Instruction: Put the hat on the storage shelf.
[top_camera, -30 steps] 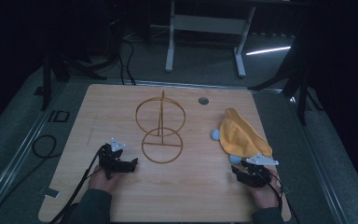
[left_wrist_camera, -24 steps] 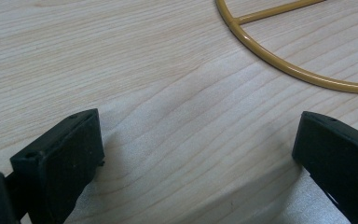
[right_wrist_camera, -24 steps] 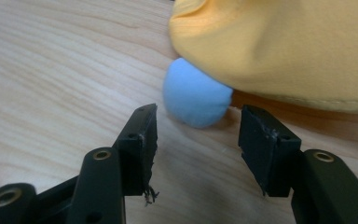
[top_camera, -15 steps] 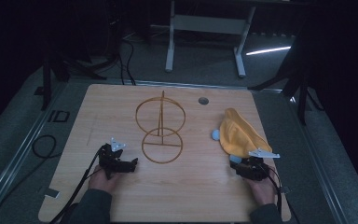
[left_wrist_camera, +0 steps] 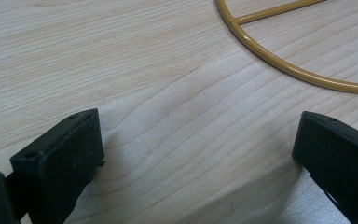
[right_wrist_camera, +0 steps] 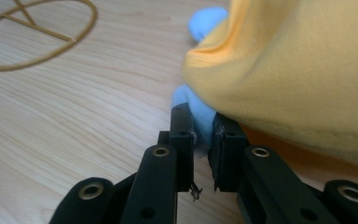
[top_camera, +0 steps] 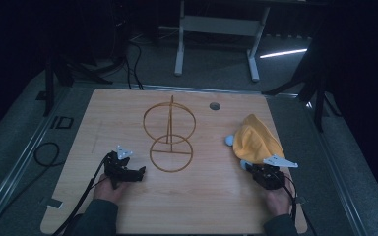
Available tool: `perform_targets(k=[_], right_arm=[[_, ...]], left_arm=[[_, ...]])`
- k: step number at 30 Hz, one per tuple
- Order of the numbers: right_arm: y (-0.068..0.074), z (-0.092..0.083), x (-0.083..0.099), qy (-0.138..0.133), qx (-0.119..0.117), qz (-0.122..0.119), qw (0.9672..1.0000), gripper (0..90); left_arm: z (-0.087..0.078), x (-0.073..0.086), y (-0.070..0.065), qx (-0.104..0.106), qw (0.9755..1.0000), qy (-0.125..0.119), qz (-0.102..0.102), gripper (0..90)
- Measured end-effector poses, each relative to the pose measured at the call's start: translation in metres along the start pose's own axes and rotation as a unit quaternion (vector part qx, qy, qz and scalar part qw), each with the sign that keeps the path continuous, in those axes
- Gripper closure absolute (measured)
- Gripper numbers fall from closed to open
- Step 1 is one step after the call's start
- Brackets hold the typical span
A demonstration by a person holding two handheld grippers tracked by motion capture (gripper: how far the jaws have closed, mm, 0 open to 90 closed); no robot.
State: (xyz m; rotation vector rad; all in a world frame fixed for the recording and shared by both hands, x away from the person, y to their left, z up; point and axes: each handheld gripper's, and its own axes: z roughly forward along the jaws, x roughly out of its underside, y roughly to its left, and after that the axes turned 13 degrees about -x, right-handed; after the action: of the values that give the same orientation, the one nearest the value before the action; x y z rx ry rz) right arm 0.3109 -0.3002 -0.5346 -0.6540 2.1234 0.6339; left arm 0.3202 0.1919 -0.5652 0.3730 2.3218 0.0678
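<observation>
Your right hand-held gripper (right_wrist_camera: 200, 140) clamps the blue piece (right_wrist_camera: 199, 112) under the yellow cloth (right_wrist_camera: 298, 70); your left hand-held gripper (left_wrist_camera: 198, 154) rests spread apart beside the wire frame (left_wrist_camera: 279, 60).

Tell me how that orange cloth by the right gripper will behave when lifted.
The orange cloth lies in soft folds, so it will probably sag and drape. It looks thin, likely light. The right gripper pinches only a pale blue edge, so the rest may trail behind.
</observation>
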Motion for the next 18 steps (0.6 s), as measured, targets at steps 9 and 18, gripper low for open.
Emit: perform_targets(k=[9, 18], right_arm=[[0.016, -0.014, -0.018, -0.017, -0.016, -0.047, 0.9986, 82.1], [0.033, -0.037, -0.044, -0.042, -0.031, -0.076, 0.9958, 82.2]], left_arm=[[0.000, 0.000, 0.000, 0.000, 1.0000, 0.000, 0.000, 1.9], [0.000, 0.000, 0.000, 0.000, 1.0000, 0.000, 0.000, 1.9]])
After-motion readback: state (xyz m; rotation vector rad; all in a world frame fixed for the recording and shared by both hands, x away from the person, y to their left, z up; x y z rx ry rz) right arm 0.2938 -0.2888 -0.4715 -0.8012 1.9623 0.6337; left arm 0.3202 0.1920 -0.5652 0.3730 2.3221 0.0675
